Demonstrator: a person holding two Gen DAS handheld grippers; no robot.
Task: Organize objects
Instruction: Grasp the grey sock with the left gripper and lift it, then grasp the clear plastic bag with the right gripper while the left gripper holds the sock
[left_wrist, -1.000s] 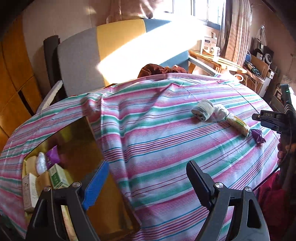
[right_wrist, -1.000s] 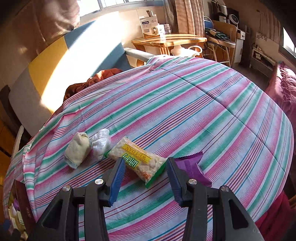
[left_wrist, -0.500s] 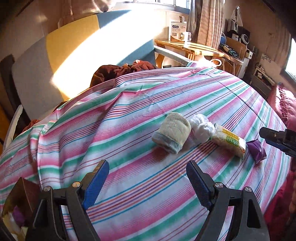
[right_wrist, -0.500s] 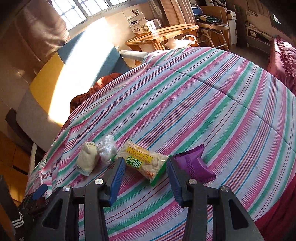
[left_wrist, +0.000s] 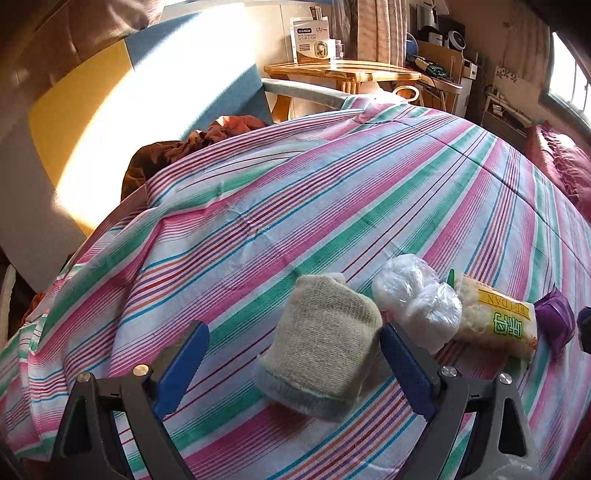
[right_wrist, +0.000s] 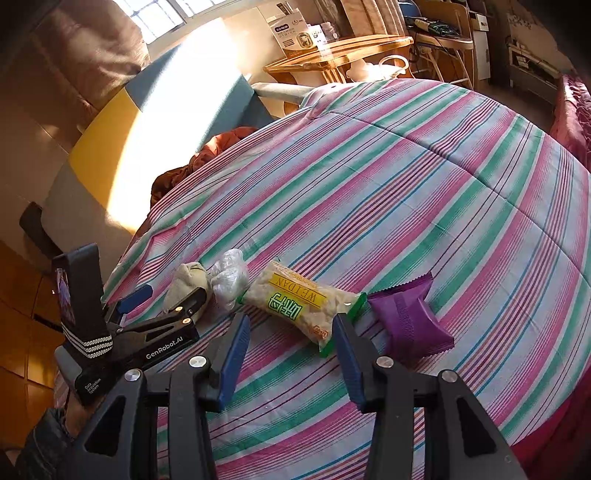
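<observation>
A row of four small things lies on the striped cotton bedspread (left_wrist: 332, 192): a nubbly knitted sock roll (left_wrist: 325, 343) in beige with a fuzzy grey cuff, a crinkled clear plastic bag (left_wrist: 417, 302), a glossy yellow-and-green snack packet (right_wrist: 299, 302) of pale puffed pieces, and a purple foil pouch (right_wrist: 410, 317) with a zigzag edge. The left gripper (left_wrist: 295, 354) tilts steeply down, its blue pads spread wide; the sock roll sits between them toward the 3 o'clock pad, and whether that pad touches it I cannot tell. The right gripper (right_wrist: 291, 350) also tilts down, jaws apart and holding nothing, the packet's near end just beyond its tips at 12 o'clock
</observation>
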